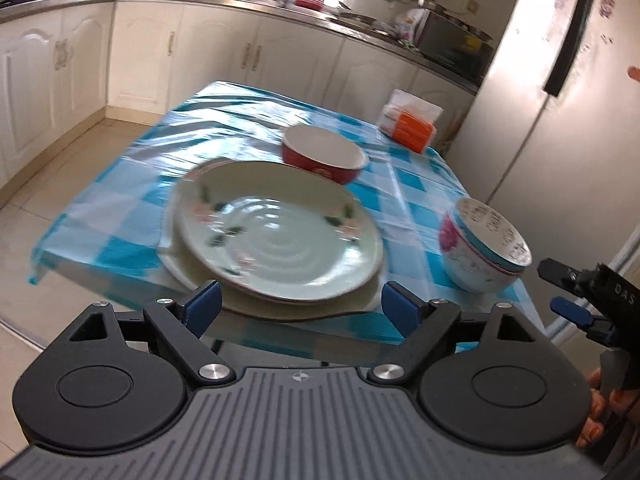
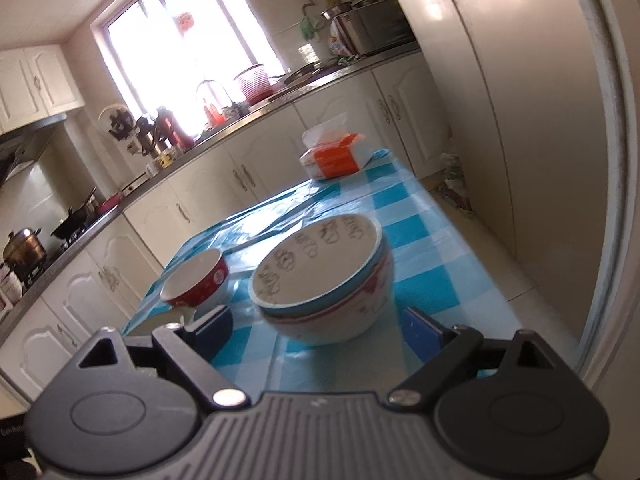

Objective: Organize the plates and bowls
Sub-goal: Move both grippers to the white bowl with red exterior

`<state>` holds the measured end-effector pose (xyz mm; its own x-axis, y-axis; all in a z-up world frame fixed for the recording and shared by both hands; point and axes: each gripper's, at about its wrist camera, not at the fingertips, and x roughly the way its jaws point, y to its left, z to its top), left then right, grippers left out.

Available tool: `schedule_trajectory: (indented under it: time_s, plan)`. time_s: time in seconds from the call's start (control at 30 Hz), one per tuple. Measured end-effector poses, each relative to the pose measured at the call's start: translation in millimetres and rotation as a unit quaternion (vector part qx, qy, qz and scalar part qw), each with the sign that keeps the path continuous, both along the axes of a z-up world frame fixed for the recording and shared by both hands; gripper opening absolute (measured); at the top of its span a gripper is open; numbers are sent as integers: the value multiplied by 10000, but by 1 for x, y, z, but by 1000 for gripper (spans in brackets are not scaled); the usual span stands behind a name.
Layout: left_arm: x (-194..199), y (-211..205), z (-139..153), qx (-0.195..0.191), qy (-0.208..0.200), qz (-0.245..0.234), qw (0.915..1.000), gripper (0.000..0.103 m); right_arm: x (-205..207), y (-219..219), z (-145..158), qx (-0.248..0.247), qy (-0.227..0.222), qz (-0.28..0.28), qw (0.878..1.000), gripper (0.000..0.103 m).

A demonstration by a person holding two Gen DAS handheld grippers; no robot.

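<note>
Your left gripper (image 1: pixel 298 302) fingers wide, empty, before stacked plates (image 1: pixel 276 236) on worktop (image 1: pixel 404 188). Right gripper (image 2: pixel 320 322) wide, empty, facing nested bowls (image 2: pixel 324 280). Glazed ceramic: stiff, slippery, breakable; grip near rims.

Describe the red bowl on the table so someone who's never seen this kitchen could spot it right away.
Find the table with the blue-and-white checked cloth. Behind the pale green flowered plate stands the red bowl, alone and upright, white inside. It differs from the stacked pair of bowls nearer the fridge, which are white outside with pink flowers and a blue rim.
</note>
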<state>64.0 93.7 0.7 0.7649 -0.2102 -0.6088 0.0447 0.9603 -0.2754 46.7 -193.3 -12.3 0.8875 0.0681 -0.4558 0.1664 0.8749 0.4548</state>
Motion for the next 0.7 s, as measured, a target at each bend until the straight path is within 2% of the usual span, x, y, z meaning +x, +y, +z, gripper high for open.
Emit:
schedule_trajectory:
  time_s: [0.4,0.7]
  plan:
    - [6,85,7,-284,-230,841,9958,103,22,53,10,-280,11,391,9988,95]
    - [50,98,27,-315,-516,927,9939,103,66,77,16,-163,152,560,9982,96]
